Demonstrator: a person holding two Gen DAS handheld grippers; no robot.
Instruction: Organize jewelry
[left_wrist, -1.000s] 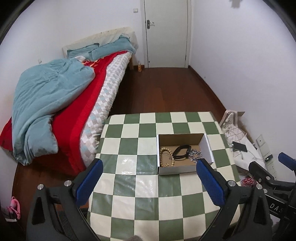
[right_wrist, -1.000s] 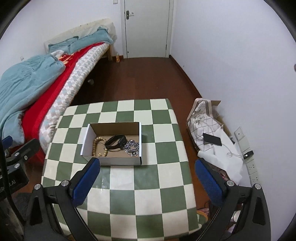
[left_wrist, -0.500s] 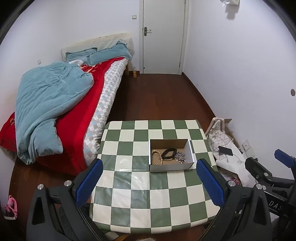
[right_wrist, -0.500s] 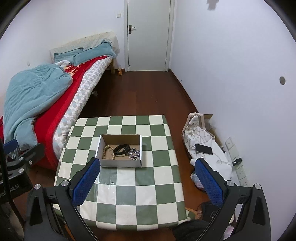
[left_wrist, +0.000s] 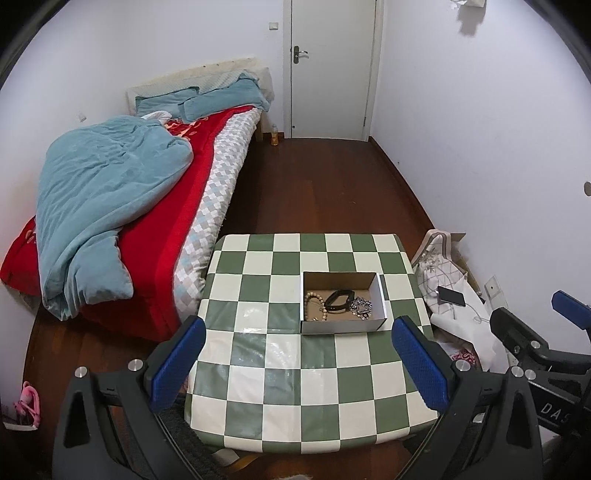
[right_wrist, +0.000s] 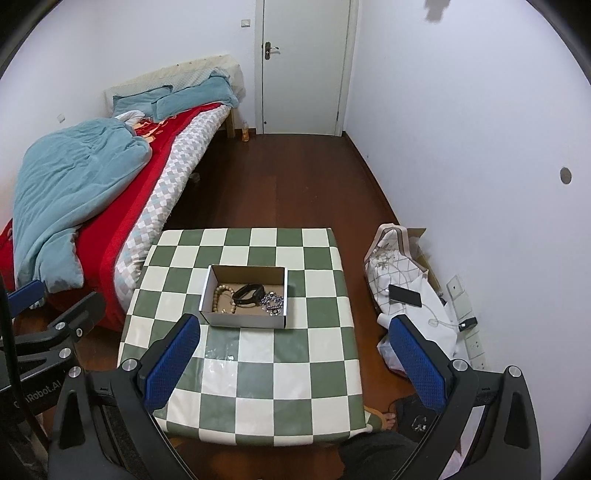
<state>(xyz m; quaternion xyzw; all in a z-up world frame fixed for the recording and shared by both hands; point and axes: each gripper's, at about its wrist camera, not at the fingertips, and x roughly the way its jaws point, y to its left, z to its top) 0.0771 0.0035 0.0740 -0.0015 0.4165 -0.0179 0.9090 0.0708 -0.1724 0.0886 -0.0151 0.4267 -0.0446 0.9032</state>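
Cardboard box (left_wrist: 343, 325) w/ beads (left_wrist: 314, 304), black band (left_wrist: 338, 299), chain (left_wrist: 362, 306), both grippers' fingers apart, empty

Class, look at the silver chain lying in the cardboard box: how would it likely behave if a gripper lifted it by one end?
The silver chain lies bunched in a heap, so it is probably floppy and would dangle. Its small links look shiny, so it may slip between flat pads. It touches the black band, so it might snag and drag it.
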